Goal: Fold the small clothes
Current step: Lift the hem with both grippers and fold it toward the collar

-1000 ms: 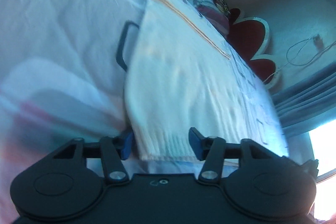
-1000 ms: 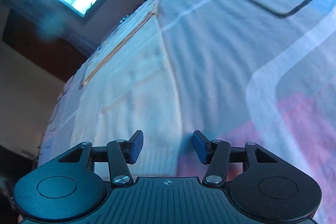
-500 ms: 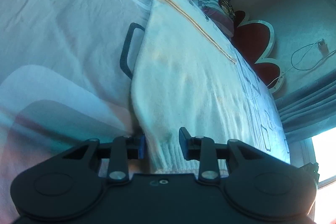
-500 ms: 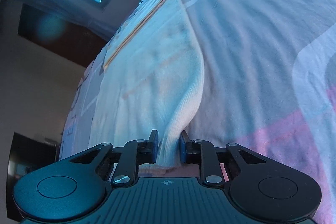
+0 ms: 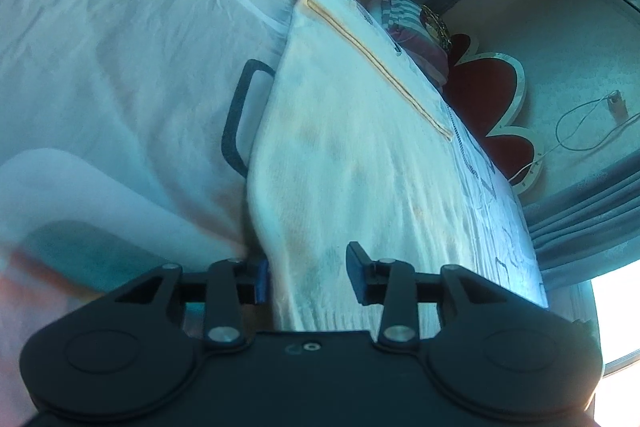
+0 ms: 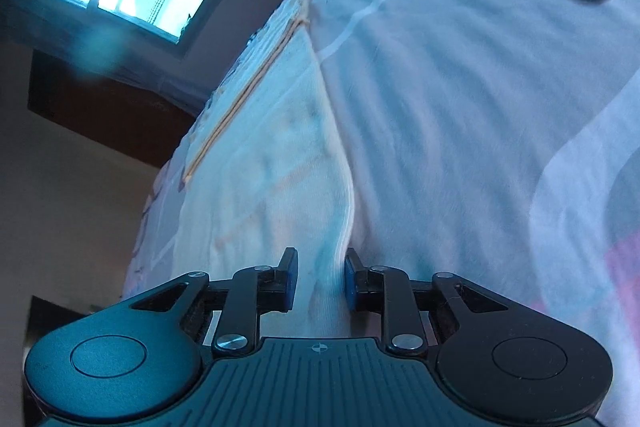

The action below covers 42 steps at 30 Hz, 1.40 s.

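Jaws of the left gripper [image 5: 307, 277] stand partly spread and are opening, with the near left corner of the white knit garment [image 5: 352, 163] between them; whether either pad presses the cloth is hard to tell, since the right-hand pad seems to stand clear above it. Jaws of the right gripper [image 6: 318, 281] pinch the garment's [image 6: 280, 155] near right edge, which bunches into a raised ridge between the pads.

Step in hand, as judged: seizing both near corners for the first fold. The next move calls for a firm left grip, then a level lift carrying the hem forward toward the far end.

Ahead of both sets of jaws the garment lies flat on the patterned bedsheet [image 5: 120, 59]: soft ribbed knit, roughly rectangular, with a tan seam line [image 5: 376, 63] near its far end.
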{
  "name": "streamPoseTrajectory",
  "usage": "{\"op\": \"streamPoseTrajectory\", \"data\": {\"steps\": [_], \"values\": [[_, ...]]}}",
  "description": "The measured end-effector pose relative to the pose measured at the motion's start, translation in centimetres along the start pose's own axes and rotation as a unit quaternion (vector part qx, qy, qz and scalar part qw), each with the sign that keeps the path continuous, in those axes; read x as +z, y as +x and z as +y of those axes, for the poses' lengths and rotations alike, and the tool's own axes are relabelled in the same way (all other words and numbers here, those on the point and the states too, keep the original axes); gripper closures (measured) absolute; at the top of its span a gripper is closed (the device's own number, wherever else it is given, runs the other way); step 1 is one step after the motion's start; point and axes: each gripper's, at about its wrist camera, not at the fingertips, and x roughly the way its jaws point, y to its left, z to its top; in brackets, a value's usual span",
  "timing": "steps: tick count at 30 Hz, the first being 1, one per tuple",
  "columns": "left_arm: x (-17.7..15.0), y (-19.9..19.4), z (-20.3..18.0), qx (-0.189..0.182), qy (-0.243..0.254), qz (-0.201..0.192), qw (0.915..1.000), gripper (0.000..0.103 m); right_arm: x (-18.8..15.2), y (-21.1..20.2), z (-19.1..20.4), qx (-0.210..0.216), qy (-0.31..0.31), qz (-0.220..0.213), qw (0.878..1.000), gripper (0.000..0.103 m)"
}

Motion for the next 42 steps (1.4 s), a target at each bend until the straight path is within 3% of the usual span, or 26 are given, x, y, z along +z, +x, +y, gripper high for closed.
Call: {"op": "streamPoseTrajectory", "data": {"steps": [4,5,6,9,10,11,13,15,17,19,21,26,30,36,42], "values": [[-0.7,-0.6,0.2,-0.009,0.002,0.007,0.9999,0.069,-1.9,-0.2,0.2,0.032,-0.015,0.033,0.999,0.080],[-0.9,-0.8,0.2,-0.008,0.006,0.007,0.9999,0.070,-2.6,-0.6,0.5,0.030,-0.030,0.034,0.999,0.086],[-1.2,-0.9,0.1,-0.005,0.011,0.006,0.9999,0.071,-3.1,-1.0,0.9,0.023,-0.045,0.030,0.998,0.099],[-1.4,-0.9,-0.2,0.007,0.021,0.003,0.9998,0.078,-3.4,-1.5,1.2,0.017,-0.057,0.015,0.998,0.099],[-1.3,-1.0,-0.6,0.024,0.030,0.000,0.9993,0.102,-3.4,-1.7,1.4,0.014,-0.063,0.007,0.998,0.099],[-1.3,-1.3,-0.9,0.033,0.039,-0.010,0.9986,0.101,-3.2,-2.0,1.7,0.013,-0.070,0.000,0.997,0.099],[-1.2,-2.9,-1.2,0.003,0.035,-0.048,0.9982,0.101,-2.7,-2.8,2.4,0.027,-0.078,-0.014,0.996,0.099],[-1.3,-3.7,-1.6,0.020,0.061,-0.064,0.9959,0.101,-2.0,-3.7,3.2,0.046,-0.093,-0.024,0.994,0.099],[-1.7,-3.2,-1.4,0.038,0.082,-0.048,0.9947,0.101,-2.0,-4.0,3.4,0.044,-0.106,-0.024,0.993,0.099],[-2.4,-1.6,-1.1,0.075,0.101,-0.023,0.9918,0.100,-2.6,-2.4,2.5,0.016,-0.108,0.001,0.994,0.099],[-2.6,-1.6,-0.9,0.070,0.086,-0.034,0.9932,0.100,-3.3,-0.6,1.2,-0.022,-0.102,0.029,0.994,0.099],[-1.9,-3.3,-1.6,0.054,0.069,-0.070,0.9937,0.101,-3.0,-1.7,2.4,-0.002,-0.101,-0.011,0.995,0.099],[0.6,-4.8,-3.3,0.026,0.054,-0.103,0.9929,0.101,-0.6,-2.9,6.5,0.016,-0.131,-0.046,0.990,0.099],[8.2,-5.2,-7.8,0.013,0.044,-0.148,0.9880,0.101,6.0,-1.7,14.1,0.018,-0.181,-0.081,0.980,0.099],[16.9,-3.1,-14.3,0.022,0.102,-0.180,0.9781,0.101,14.6,0.6,19.5,0.011,-0.196,-0.110,0.974,0.099]]}}
